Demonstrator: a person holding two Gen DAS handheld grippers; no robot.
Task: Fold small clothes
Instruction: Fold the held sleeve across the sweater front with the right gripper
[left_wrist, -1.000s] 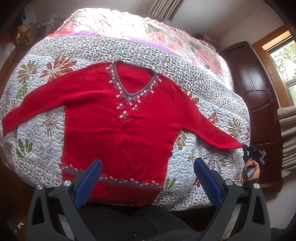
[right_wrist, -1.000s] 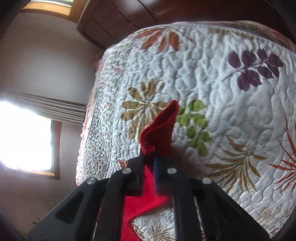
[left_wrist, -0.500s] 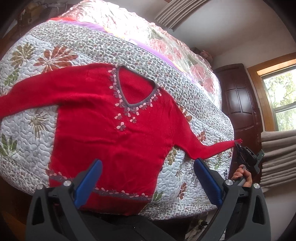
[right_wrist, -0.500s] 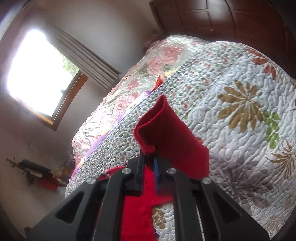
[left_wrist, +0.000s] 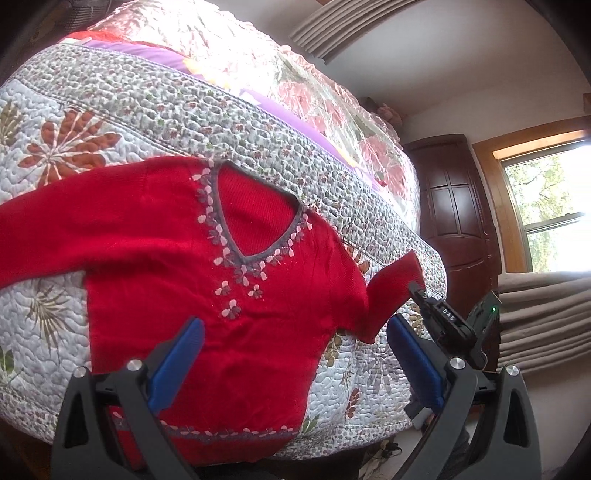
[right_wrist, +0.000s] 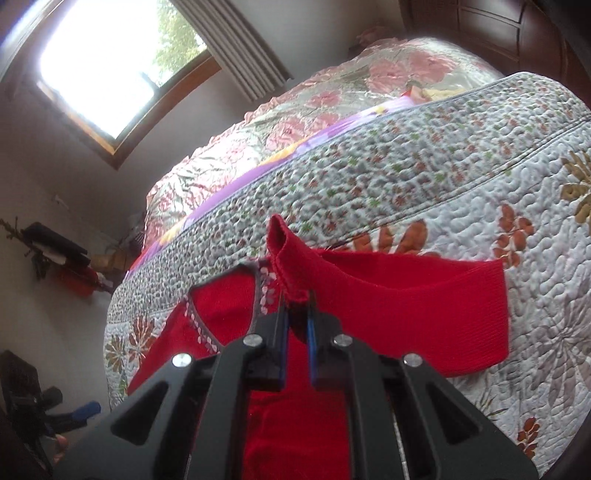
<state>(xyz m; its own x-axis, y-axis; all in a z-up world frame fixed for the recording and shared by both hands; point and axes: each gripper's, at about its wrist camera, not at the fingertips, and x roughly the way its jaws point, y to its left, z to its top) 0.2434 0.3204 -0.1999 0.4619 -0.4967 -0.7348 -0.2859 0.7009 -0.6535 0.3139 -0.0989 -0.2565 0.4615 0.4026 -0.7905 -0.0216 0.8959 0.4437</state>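
A small red sweater (left_wrist: 207, 295) with a grey, flower-trimmed V-neck lies front up on a quilted floral bedspread (left_wrist: 110, 122). My left gripper (left_wrist: 291, 354) hovers open above the sweater's lower half, blue pads wide apart and holding nothing. My right gripper (right_wrist: 297, 325) is shut on the cuff of the sweater's right sleeve (right_wrist: 424, 295), which is lifted off the quilt and doubled back toward the body. In the left wrist view the right gripper (left_wrist: 415, 286) shows at the right, pinching that raised sleeve (left_wrist: 391, 284). The other sleeve (left_wrist: 44, 236) stretches out flat to the left.
The quilt covers a bed whose edge drops off near me. A shiny pink floral cover (left_wrist: 295, 77) lies farther back. A dark wooden wardrobe (left_wrist: 458, 206) and a bright window (left_wrist: 550, 206) stand to the right, with curtains (left_wrist: 543, 317) below.
My right gripper has carried the sleeve cuff up and inward from the bed's right edge toward the sweater body, folding the sleeve over. My left gripper moved closer over the sweater, still open.
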